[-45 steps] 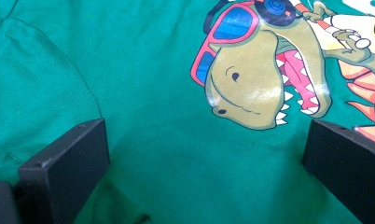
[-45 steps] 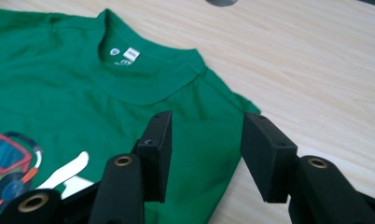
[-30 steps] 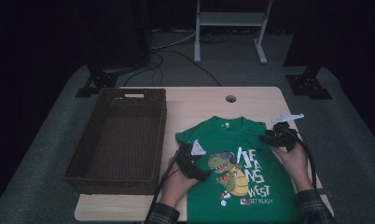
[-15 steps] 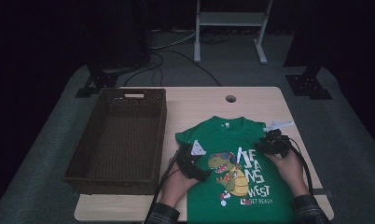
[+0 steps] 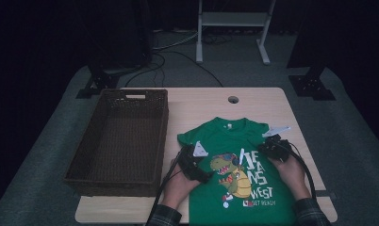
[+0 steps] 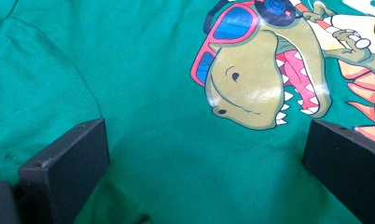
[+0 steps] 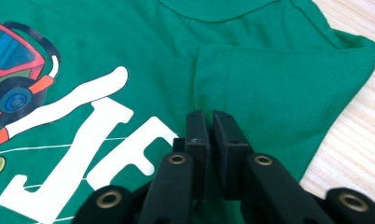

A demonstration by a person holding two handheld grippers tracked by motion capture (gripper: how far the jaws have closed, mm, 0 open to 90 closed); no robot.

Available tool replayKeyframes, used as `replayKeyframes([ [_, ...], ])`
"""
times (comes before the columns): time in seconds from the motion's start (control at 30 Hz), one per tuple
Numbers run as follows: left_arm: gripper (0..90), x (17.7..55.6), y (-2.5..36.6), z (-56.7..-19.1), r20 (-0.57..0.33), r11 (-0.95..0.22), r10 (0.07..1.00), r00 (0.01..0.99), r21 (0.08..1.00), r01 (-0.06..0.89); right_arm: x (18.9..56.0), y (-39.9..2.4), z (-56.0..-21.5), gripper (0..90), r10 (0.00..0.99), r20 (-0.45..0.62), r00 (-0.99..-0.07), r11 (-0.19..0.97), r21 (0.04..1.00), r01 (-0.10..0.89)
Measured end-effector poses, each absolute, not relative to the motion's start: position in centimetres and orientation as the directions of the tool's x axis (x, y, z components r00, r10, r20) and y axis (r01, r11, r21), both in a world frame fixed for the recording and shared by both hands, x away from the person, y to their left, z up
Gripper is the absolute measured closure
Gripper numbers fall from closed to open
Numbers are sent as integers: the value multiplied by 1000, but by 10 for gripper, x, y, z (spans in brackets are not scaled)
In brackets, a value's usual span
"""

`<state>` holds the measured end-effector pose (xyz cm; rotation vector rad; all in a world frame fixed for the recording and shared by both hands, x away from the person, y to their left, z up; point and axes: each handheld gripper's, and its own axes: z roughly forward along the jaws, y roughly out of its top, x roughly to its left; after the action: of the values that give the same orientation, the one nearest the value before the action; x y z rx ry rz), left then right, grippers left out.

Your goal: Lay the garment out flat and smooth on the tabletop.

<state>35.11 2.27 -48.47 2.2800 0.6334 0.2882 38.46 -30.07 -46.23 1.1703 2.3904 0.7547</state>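
A green T-shirt (image 5: 234, 136) with a dinosaur print (image 5: 232, 172) lies flat on the wooden table (image 5: 201, 101), collar toward the far side. My left gripper (image 5: 202, 173) rests on the shirt's left part; in its own view the left gripper (image 6: 204, 158) is open wide, its jaws down on the cloth beside the dinosaur's head (image 6: 251, 79). My right gripper (image 5: 268, 144) sits on the shirt's right sleeve. Its jaws have just been closing and the right gripper (image 7: 210, 119) now pinches the green cloth (image 7: 279, 79) at the sleeve seam.
A dark wicker basket (image 5: 117, 136) stands on the left half of the table. A round cable hole (image 5: 233, 100) is near the far edge. Bare wood (image 7: 358, 140) lies right of the sleeve. Stands and cables are on the floor beyond.
The right hand has come down and toward the shirt's middle onto the sleeve. The left hand has stayed put.
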Motion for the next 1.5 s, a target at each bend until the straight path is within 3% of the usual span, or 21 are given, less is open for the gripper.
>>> replayKeyframes([
  [1.1,0,351,23,-485,16,-603,523,852,713,356,387,-344,-419,878,877,-92,-472,397,693,602],
  [1.5,0,351,23,-485,17,-605,522,853,713,356,387,-369,-423,878,904,-81,-421,354,694,626],
])
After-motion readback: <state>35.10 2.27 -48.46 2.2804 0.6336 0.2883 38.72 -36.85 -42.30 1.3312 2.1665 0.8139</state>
